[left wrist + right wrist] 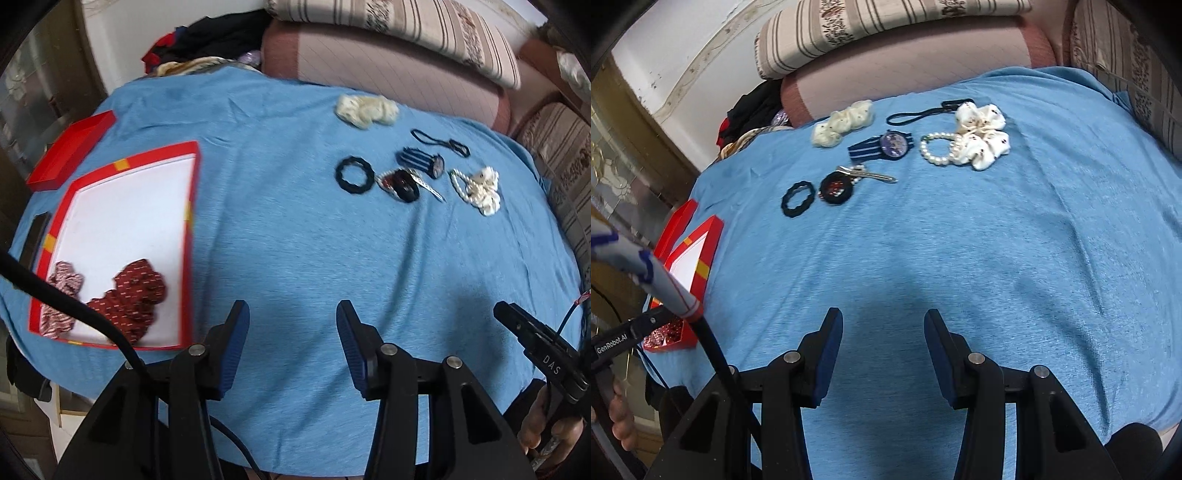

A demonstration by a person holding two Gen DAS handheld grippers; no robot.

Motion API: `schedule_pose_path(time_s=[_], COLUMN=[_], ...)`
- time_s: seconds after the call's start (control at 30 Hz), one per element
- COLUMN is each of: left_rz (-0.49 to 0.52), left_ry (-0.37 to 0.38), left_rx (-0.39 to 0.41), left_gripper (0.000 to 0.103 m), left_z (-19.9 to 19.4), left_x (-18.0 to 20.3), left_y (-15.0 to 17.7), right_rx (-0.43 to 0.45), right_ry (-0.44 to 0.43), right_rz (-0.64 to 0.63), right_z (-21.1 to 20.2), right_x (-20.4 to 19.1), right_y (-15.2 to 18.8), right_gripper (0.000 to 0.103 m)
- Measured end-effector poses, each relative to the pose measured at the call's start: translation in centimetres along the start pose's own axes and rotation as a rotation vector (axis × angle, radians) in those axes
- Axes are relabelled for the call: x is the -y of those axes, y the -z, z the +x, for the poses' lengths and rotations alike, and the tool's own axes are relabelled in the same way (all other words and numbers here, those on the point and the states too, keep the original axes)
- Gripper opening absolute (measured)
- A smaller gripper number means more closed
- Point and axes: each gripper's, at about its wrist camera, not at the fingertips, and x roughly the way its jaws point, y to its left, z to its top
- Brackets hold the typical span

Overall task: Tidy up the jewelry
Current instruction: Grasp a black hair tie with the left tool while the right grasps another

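Observation:
A red box (192, 206) with a white floor lies at the left on the blue cloth. It holds a dark red scrunchie (133, 295) and a pink striped one (61, 295). Further off lie a cream scrunchie (842, 123), a black hair tie (798, 199), a black ring with red inside (836, 188), a key (875, 175), a blue striped watch (886, 146), a pearl bracelet (936, 149), a white scrunchie (982, 136) and a thin black elastic (923, 112). My left gripper (292, 308) and my right gripper (883, 314) both hover open over bare cloth, nothing between their pads.
The red lid (70, 151) lies behind the box near the cloth's left edge. Striped cushions (886, 33) and a pink bolster (369, 62) line the back. Dark clothes (221, 33) are piled at the back left. A hand (539, 424) grips the right-hand tool.

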Motion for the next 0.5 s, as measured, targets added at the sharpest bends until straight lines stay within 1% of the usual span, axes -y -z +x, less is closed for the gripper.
schedule_pose_path(time_s=[0.13, 0.3, 0.37, 0.5], left_rz=[0.014, 0.019, 0.016, 0.019], left_ry=[0.012, 0.025, 0.033, 0.050], left_rx=[-0.022, -0.036, -0.031, 0.001], left_gripper=[0.048, 0.048, 0.048, 0.048], left_z=[1.4, 3.2, 3.9, 5.9], left_x=[0.9, 1.1, 0.9, 0.4], left_y=[-0.4, -1.1, -2.0, -5.3], right_rx=[-0.012, -0.007, 0.002, -0.006], right_ry=[0.005, 0.002, 0.002, -0.029], right_rz=[-0.014, -0.115, -0.149, -0.185], right_z=[0.8, 3.0, 4.1, 6.9], right_x=[0.2, -1.9, -2.8, -4.5], right_y=[-0.6, -3.8, -5.2, -7.9], right_gripper=[0.050, 0.050, 0.050, 0.048])
